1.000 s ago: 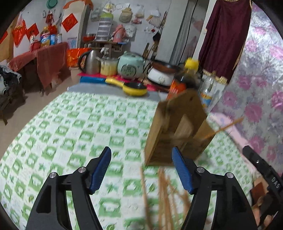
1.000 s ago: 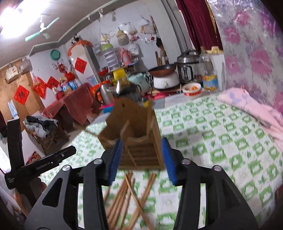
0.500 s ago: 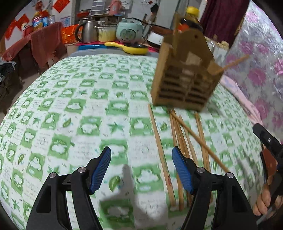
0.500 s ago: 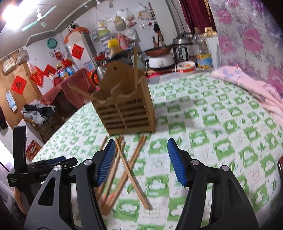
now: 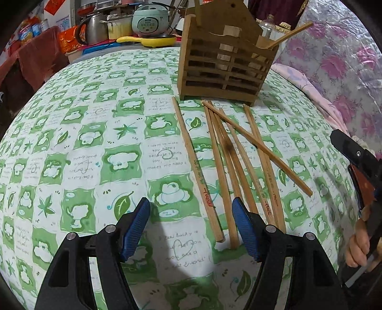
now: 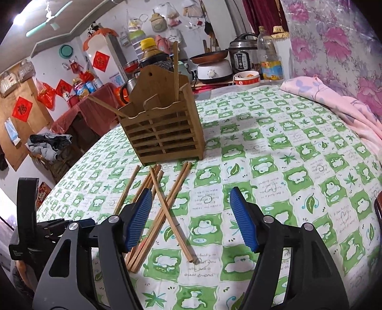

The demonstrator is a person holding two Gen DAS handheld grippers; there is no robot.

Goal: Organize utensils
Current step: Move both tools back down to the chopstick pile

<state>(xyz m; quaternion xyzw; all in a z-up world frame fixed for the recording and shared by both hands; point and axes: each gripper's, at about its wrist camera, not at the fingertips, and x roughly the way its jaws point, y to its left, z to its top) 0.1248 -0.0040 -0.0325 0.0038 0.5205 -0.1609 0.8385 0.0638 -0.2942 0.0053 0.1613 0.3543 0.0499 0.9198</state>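
Observation:
A slatted wooden utensil holder [image 5: 222, 62] [image 6: 162, 128] stands upright on the green-and-white tablecloth [image 5: 95, 143]. One chopstick [image 6: 176, 69] stands in it and another [image 6: 105, 105] leans out sideways. Several loose wooden chopsticks [image 5: 229, 162] [image 6: 164, 205] lie crossed on the cloth just in front of it. My left gripper [image 5: 191, 229] hangs open above their near ends, pads touching nothing. My right gripper [image 6: 191, 219] is short of the holder, its jaws opening, and its pads press on nothing; the pile lies below its left finger. It shows at the right edge of the left wrist view [image 5: 358, 162].
A pink cloth [image 6: 334, 100] lies at the table's right edge. Beyond the far edge stand a rice cooker [image 5: 150, 21], a yellow pan [image 5: 152, 40], a kettle [image 5: 93, 28], a dark bottle [image 6: 152, 54] and an oil bottle [image 6: 269, 59]. A hand [image 5: 358, 248] holds the right gripper.
A second ago the holder was raised between the right gripper's pads. It now stands on the table, let go, with the right jaws wider. Both grippers have sunk and tilted toward the chopsticks.

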